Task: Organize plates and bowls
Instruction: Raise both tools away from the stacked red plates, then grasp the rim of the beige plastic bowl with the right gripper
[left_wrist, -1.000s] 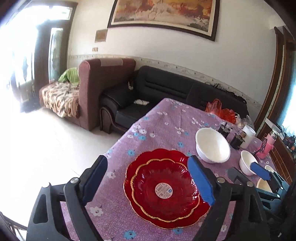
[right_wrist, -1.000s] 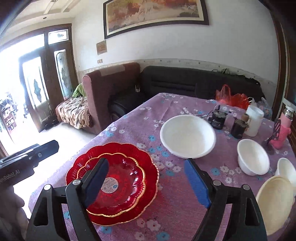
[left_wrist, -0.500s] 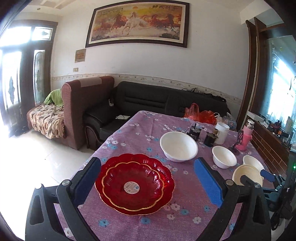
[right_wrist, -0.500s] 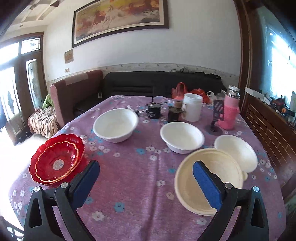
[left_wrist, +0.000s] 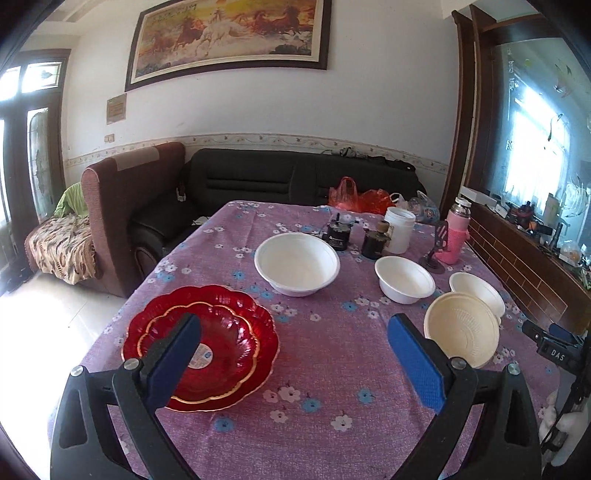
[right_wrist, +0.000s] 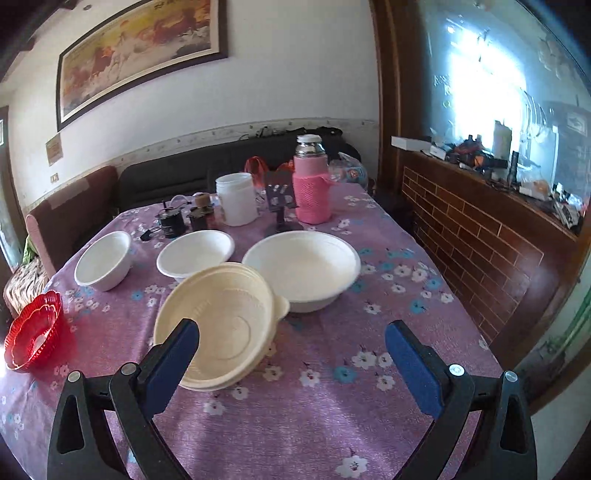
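Two red scalloped plates (left_wrist: 229, 332) are stacked at the table's near left; they also show in the right wrist view (right_wrist: 33, 339). Three white bowls (left_wrist: 296, 263) (left_wrist: 404, 279) (left_wrist: 476, 293) stand across the table. A cream bowl (left_wrist: 461, 338) leans against the rightmost white bowl; in the right wrist view the cream bowl (right_wrist: 218, 325) leans on the big white bowl (right_wrist: 303, 267). My left gripper (left_wrist: 293, 360) is open and empty above the near edge. My right gripper (right_wrist: 291, 363) is open and empty just right of the cream bowl.
At the table's far side stand a white jar (left_wrist: 399, 229), two dark small jars (left_wrist: 375, 240), a pink flask (left_wrist: 456, 236), a black stand (right_wrist: 280, 201) and red bags (left_wrist: 356, 197). A sofa (left_wrist: 277, 177) is behind, and a brick ledge (right_wrist: 480, 229) on the right.
Both grippers swung to the right. The left view now centres on the table's middle. The right view now faces the cream and white bowls, with the red plates far left.
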